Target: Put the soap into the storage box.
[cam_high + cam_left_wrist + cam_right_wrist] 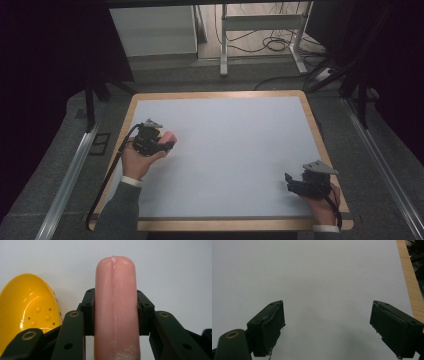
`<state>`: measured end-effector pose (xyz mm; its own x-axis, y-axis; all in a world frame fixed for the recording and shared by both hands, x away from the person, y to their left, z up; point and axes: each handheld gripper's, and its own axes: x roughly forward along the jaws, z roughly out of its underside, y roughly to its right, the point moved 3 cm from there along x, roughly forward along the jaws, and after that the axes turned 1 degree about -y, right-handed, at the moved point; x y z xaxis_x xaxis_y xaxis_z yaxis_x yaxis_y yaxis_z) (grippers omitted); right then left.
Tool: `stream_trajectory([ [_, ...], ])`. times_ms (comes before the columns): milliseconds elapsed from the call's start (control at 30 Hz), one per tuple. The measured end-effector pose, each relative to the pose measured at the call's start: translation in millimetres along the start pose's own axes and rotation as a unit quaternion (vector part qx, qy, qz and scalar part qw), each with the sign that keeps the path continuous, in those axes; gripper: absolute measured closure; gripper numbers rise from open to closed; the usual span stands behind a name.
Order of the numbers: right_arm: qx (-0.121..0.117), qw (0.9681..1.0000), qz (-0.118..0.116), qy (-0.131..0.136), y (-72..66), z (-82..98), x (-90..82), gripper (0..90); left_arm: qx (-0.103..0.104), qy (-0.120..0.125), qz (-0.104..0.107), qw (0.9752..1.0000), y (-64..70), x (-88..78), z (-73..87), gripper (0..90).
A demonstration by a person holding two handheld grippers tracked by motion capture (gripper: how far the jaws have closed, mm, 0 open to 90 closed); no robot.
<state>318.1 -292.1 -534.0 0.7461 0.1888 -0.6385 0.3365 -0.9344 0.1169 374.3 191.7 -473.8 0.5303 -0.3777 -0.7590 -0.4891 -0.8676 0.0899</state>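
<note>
Left gripper (115, 312) holds a pink sausage (115, 305).
Its fingers (88, 312) pinch the sausage from both sides, near the left edge of the counter (225, 150). A yellow spoon (27, 312) sits just beside it. The right gripper (327, 327) is near the front right corner, fingers spread apart.

Yellow perforated scoop (27, 312) – on white table (240, 150), wood-edged

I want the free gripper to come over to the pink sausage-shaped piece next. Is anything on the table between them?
Nothing visible: bare white table top lies between the right gripper and the pink piece clamped in the left gripper.
</note>
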Motion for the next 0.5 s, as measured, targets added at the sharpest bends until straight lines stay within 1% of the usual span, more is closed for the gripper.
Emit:
stream_trajectory([
  [100,0.000,1.0000,0.000,-0.001,0.1,0.2,0.3,12.1,-0.002,0.003,-0.004,1.0000,-2.3,-0.2,-0.3,60.2],
  [233,0.000,1.0000,0.000,-0.001,0.2,0.3,0.4,12.1,-0.003,-0.001,0.002,1.0000,-5.0,1.2,0.5,60.1],
  [500,0.000,1.0000,0.001,-0.001,0.4,0.3,0.2,12.1,-0.016,0.002,-0.001,0.9999,-14.7,-0.4,1.3,60.2],
])
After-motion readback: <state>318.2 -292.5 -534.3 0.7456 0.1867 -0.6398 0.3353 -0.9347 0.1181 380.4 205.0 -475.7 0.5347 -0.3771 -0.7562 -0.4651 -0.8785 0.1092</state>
